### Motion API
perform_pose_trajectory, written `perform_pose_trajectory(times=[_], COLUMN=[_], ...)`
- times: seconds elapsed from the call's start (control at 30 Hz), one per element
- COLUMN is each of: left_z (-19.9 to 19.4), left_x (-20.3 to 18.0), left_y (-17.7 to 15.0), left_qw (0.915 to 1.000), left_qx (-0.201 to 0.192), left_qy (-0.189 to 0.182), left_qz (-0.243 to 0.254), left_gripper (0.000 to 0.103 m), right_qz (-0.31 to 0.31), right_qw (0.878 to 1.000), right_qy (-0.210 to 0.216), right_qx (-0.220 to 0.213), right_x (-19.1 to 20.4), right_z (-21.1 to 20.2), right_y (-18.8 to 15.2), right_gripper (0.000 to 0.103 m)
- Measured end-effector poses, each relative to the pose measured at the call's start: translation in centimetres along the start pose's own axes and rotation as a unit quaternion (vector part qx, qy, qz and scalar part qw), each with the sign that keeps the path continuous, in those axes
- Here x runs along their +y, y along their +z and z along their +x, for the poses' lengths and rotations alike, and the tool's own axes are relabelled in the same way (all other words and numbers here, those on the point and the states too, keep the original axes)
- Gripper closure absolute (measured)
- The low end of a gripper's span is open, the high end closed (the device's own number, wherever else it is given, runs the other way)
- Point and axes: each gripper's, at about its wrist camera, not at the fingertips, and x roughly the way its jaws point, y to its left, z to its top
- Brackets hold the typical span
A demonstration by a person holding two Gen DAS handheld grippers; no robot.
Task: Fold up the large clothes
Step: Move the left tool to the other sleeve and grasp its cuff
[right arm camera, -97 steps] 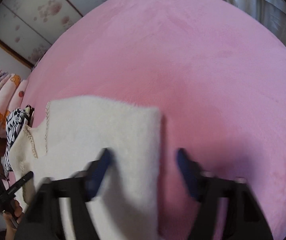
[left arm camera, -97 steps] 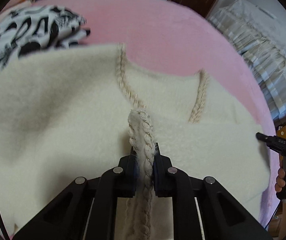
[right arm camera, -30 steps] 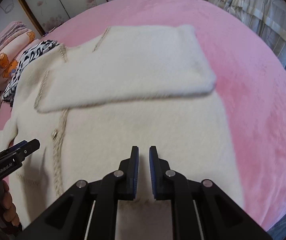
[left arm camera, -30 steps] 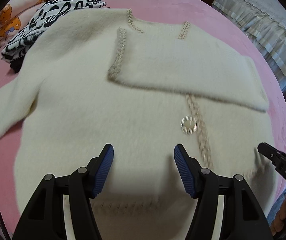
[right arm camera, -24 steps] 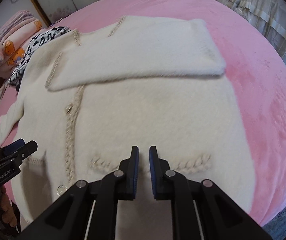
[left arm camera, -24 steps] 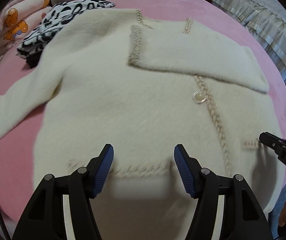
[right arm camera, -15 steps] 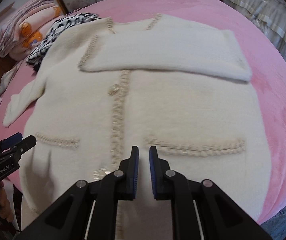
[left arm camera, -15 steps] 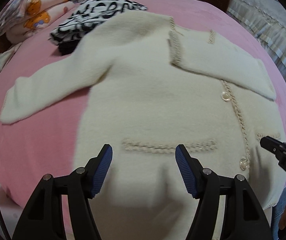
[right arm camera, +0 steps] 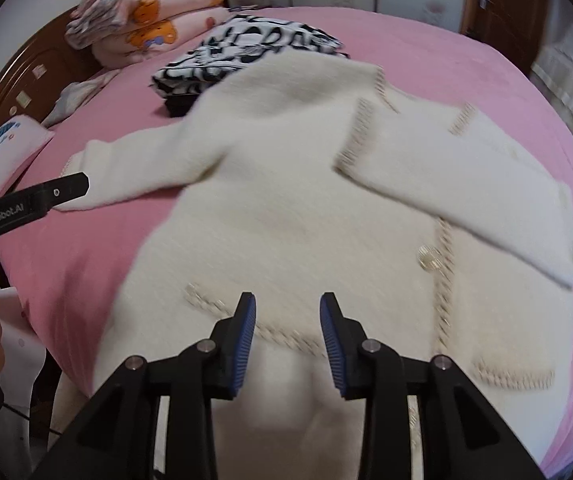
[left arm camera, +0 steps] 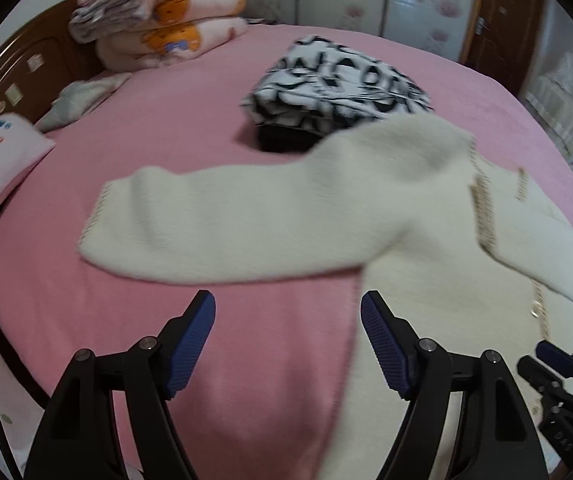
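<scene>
The cream cardigan [right arm camera: 306, 208] lies face up on the pink bed [left arm camera: 190, 128], one sleeve already folded across its chest, the other sleeve [left arm camera: 222, 224] stretched out flat to the side. I judge it thick, fluffy and limp, light enough to lift but prone to sag, so I would pinch that loose sleeve at its cuff edge. My left gripper [left arm camera: 288, 344] hangs above bare bedding, jaws widening and empty. My right gripper [right arm camera: 286, 334] hovers above the hem, jaws parting, pinching nothing.
</scene>
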Motion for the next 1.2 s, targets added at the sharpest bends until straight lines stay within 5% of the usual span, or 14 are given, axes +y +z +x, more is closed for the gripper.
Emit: perform_pose_trajectory(times=[0.3, 0.6, 0.8, 0.83, 0.87, 0.97, 1.07, 1.2], left_z=[6.6, 12.7, 14.9, 15.2, 15.3, 15.0, 12.1, 6.6], left_x=[11.2, 19.4, 21.2, 21.4, 21.3, 21.2, 19.8, 14.1], left_y=[-0.7, -2.3, -0.8, -0.4, 0.0, 1.5, 2.8, 5.8], left_qw=[0.985, 0.9345, 0.921, 0.9193, 0.9194, 0.9162, 0.9218, 0.9465], left_qx=[0.033, 0.03, -0.003, -0.006, -0.009, -0.009, -0.047, -0.111], left_qy=[0.005, -0.01, 0.032, 0.041, 0.046, 0.046, 0.031, -0.008], left_qz=[-0.169, -0.355, -0.388, -0.391, -0.391, -0.398, -0.383, -0.303], left_gripper=[0.029, 0.029, 0.029, 0.039, 0.065, 0.092, 0.096, 0.096], right_qz=[-0.025, -0.039, -0.038, -0.035, -0.029, -0.017, -0.009, 0.008], right_qw=[0.999, 0.998, 0.997, 0.997, 0.997, 0.997, 0.998, 0.998], right_qy=[0.021, 0.035, 0.032, 0.031, 0.031, 0.032, 0.033, 0.038], right_qx=[-0.002, 0.034, 0.055, 0.058, 0.06, 0.063, 0.057, 0.044], right_x=[5.0, 7.4, 7.3, 7.0, 6.7, 5.7, 4.8, 3.2], right_z=[3.9, 7.9, 9.5, 9.7, 9.8, 9.8, 9.3, 8.1], right_y=[5.0, 5.5, 4.8, 4.7, 4.6, 4.5, 4.4, 4.4], right_gripper=[0.07, 0.07, 0.07, 0.07, 0.07, 0.07, 0.07, 0.07])
